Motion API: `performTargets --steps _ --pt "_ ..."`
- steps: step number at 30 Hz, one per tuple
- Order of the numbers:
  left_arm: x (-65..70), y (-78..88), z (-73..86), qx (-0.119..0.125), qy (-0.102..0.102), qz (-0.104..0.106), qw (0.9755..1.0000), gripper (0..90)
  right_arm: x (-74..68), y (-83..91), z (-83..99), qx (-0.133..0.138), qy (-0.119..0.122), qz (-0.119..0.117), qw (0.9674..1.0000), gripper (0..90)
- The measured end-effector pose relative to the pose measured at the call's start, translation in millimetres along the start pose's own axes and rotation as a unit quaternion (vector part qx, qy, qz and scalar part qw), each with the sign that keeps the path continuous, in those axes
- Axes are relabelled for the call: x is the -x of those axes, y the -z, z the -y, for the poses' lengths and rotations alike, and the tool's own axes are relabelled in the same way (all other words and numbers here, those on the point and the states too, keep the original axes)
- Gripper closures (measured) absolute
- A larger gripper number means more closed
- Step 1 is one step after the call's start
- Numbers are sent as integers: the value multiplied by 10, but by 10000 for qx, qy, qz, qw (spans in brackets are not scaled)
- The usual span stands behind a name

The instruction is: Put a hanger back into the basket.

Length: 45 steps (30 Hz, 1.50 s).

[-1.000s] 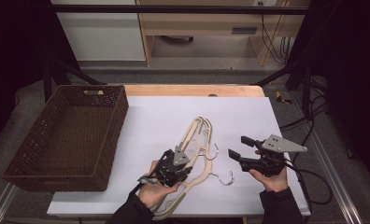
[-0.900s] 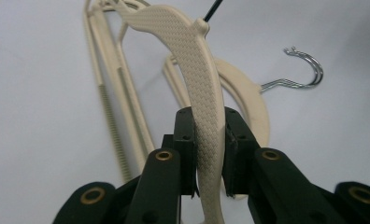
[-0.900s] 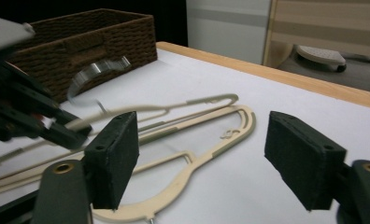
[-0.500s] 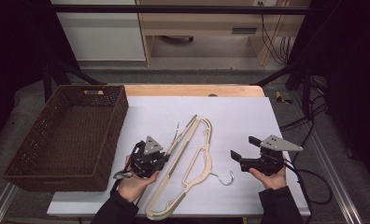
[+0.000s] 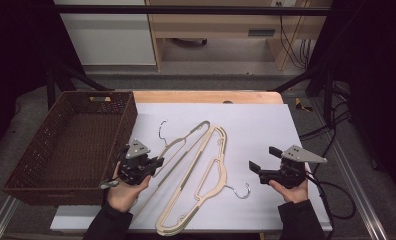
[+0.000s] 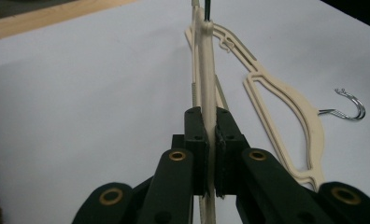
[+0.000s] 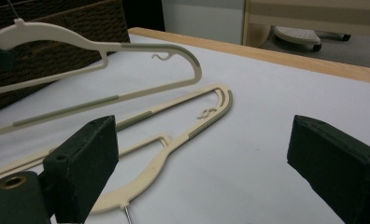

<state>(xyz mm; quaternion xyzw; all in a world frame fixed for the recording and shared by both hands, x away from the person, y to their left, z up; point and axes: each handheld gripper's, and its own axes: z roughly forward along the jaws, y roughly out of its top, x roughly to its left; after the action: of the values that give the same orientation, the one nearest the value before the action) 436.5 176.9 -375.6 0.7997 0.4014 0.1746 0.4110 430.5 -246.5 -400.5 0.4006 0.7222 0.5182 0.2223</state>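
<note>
Hangers occupy the middle of the white table [image 5: 286, 125] in the high view, and we see two of them, both cream plastic. Our left gripper [image 5: 151, 164] is clamped on the first hanger [image 5: 183, 145], whose metal hook points up toward the far edge near the wicker basket [image 5: 66, 145]. That basket stands at the table's left side, just beside our left hand [image 5: 123, 192]. The second hanger [image 5: 213, 175] lies flat on the sheet between our two hands, its chrome hook [image 5: 240, 191] curling toward our right gripper [image 5: 262, 161]. We hold the right gripper near that hook with its jaws spread wide and nothing between them.

Looking along the left gripper [image 6: 210, 140], we see its two black pads pressed together on the thin edge of the first hanger [image 6: 205, 60], which runs straight away from us. The second hanger [image 6: 286, 107] rests on the table to the right, its chrome hook [image 6: 349, 105] at the far right.

From the right gripper [image 7: 202, 158], we see the jaws standing far apart, having just been opening, with bare table between them. The first hanger [image 7: 103, 51] is raised in front of the basket [image 7: 71, 18], while the second hanger [image 7: 183, 135] lies flat beyond the left jaw.
</note>
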Motion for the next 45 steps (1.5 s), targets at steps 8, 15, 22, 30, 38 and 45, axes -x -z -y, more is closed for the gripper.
performTargets --steps 8,15,22,30,38,45 --pt "-121 336 -72 358 -284 261 9986 860 -5 -7 7 11 63 -36 10000 72" --pt "-175 600 -144 598 -258 402 9971 860 -12 7 -2 48 -32 -1 10000 69" --pt "-268 865 -311 896 -522 461 9935 861 -20 -4 5 32 -34 113 9999 39" --pt "-519 1107 -589 1027 -672 486 9912 861 -22 8 3 66 -5 101 9999 33" --pt "-840 1258 -689 984 -763 418 9913 861 -26 4 6 49 -10 73 10000 32" --pt "-1223 1394 -683 919 -807 321 9920 861 -24 17 2 99 34 82 9999 30"
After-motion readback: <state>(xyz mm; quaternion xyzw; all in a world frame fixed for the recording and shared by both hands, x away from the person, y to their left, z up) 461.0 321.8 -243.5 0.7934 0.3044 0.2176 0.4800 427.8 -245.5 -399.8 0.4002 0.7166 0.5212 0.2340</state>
